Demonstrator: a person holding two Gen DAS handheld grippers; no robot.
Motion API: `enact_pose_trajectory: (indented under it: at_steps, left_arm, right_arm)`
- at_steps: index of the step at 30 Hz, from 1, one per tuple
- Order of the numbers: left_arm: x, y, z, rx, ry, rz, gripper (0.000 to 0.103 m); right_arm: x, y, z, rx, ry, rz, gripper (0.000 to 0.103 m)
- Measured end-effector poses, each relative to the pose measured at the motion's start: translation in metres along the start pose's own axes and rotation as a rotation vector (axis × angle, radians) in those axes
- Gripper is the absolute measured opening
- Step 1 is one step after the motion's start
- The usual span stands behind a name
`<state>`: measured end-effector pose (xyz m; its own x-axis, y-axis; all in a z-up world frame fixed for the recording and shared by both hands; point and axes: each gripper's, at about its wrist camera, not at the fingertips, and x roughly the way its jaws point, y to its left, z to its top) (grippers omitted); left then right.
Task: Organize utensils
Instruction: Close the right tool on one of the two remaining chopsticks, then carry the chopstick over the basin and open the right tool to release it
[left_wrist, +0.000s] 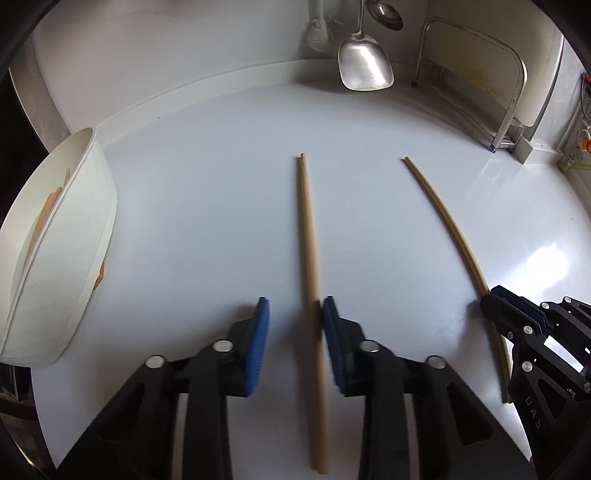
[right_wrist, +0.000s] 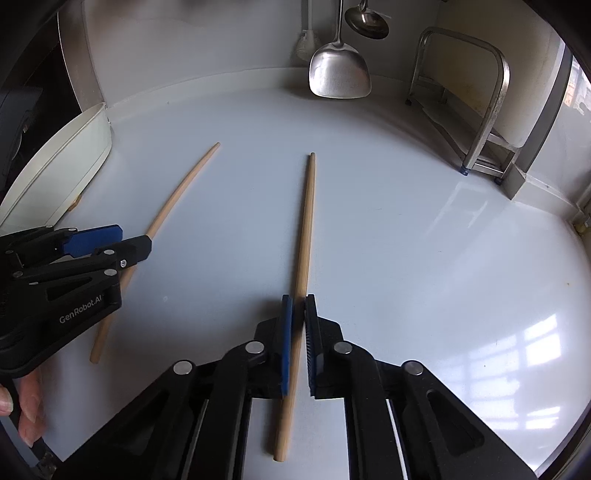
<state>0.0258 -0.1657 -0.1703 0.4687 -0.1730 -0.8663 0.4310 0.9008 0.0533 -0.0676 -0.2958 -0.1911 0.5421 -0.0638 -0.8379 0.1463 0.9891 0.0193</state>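
Step in hand, as I read it: grab both sticks at once for the drop into the white oval plastic tub (left_wrist: 85, 221), which already has tan sticks inside.

Tub-side chopstick (left_wrist: 308, 229), a long round pale-wood stick, lies flat on the glossy white counter (left_wrist: 207, 221), apart from the tub. Outer chopstick (right_wrist: 308, 221), same pale wood, lies further out from the tub, roughly parallel, not touching the first.

Left gripper (left_wrist: 295, 302): black fingers with blue pads, jaws apart, straddling the tub-side chopstick. The pad away from the tub touches the stick, the tub-side pad stands clear, so no grip. The view is blurred here.

Right gripper (right_wrist: 298, 299): jaws nearly shut, pads pinched on the outer chopstick toward its thicker near end.

To do it well: centre the left jaws so both pads meet the stick squarely, else it probably rolls or skids on the slick counter. Grip sits well off the middle, so expect the thin end to droop, and lift slowly.

Pose: both grippers pitch steeply down toward the counter, side by side, fingers along the sticks, tips at counter level.
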Motion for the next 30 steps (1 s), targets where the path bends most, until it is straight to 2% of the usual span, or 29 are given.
enact_pose_trajectory:
  at_steps: [1, 7, 12, 16, 19, 22, 26, 30]
  left_arm:
    - [0.0, -0.001, -0.001, 0.003, 0.008, -0.004, 0.007]
    - [-0.008, 0.007, -0.003, -0.018, 0.052, -0.049, 0.007]
    - [-0.038, 0.02, 0.004, -0.038, 0.012, -0.096, 0.007]
    - [-0.069, 0.042, 0.018, -0.061, -0.051, -0.112, 0.007]
    - [-0.097, 0.069, 0.026, -0.095, -0.102, -0.107, 0.007]
    - [-0.119, 0.108, 0.03, -0.146, -0.141, -0.072, 0.007]
    - [-0.135, 0.17, 0.027, -0.224, -0.149, 0.01, 0.007]
    - [-0.136, 0.228, 0.02, -0.292, -0.129, 0.073, 0.007]
  right_arm:
    - [0.0, 0.0, 0.0, 0.005, 0.001, 0.003, 0.007]
    - [-0.004, -0.013, 0.003, 0.103, 0.021, 0.068, 0.006]
    - [-0.023, -0.012, 0.019, 0.132, -0.004, 0.086, 0.006]
    - [-0.046, -0.001, 0.039, 0.125, -0.046, 0.099, 0.006]
    - [-0.065, 0.019, 0.06, 0.1, -0.086, 0.117, 0.006]
    - [-0.081, 0.049, 0.083, 0.054, -0.126, 0.153, 0.006]
    - [-0.091, 0.103, 0.111, -0.023, -0.156, 0.209, 0.006]
    - [-0.084, 0.165, 0.132, -0.092, -0.147, 0.276, 0.006]
